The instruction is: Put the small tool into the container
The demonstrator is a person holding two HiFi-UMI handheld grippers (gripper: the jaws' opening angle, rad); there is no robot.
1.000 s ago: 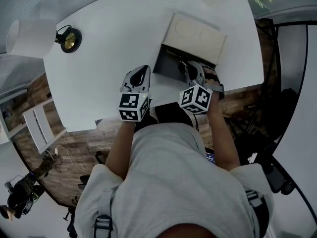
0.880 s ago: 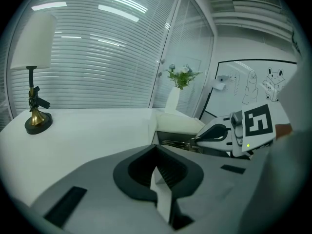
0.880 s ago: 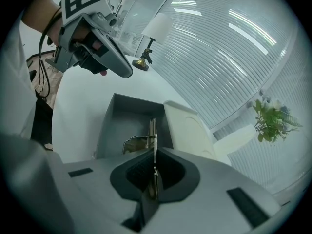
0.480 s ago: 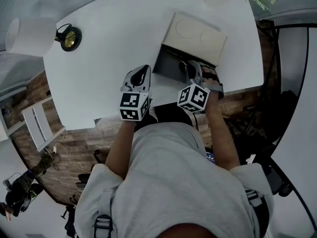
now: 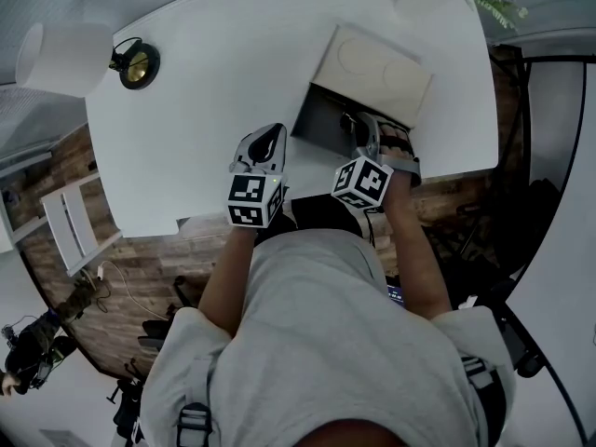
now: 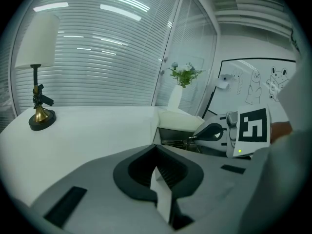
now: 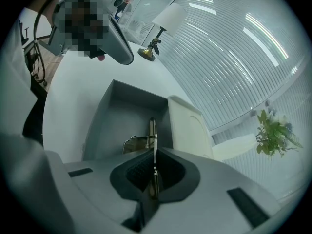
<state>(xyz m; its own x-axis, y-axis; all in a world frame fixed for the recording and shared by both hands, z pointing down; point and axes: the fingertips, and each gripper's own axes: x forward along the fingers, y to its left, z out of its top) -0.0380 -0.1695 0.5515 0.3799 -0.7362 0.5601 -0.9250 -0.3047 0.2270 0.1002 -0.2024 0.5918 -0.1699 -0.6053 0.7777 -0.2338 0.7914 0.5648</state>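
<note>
An open grey container (image 5: 318,125) sits near the table's front edge, its cream lid (image 5: 382,63) tipped back behind it. My right gripper (image 5: 359,130) hangs over the container's right part, pointing steeply down. It is shut on a thin metal tool (image 7: 152,129), which sticks out from the closed jaws above the container's grey floor (image 7: 119,118). A bent metal piece (image 7: 134,143) shows just left of the tool; whether it belongs to it I cannot tell. My left gripper (image 5: 264,143) rests over the white table left of the container, jaws together, holding nothing.
A brass lamp base (image 5: 137,64) and its white shade (image 5: 67,59) stand at the table's far left. A vase with a plant (image 6: 181,77) is at the far right corner. The table's front edge (image 5: 186,226) lies just below both grippers.
My right gripper has rolled a little over the container, its marker cube turning slightly, still gripping the tool. The left gripper has stayed where it was.
</note>
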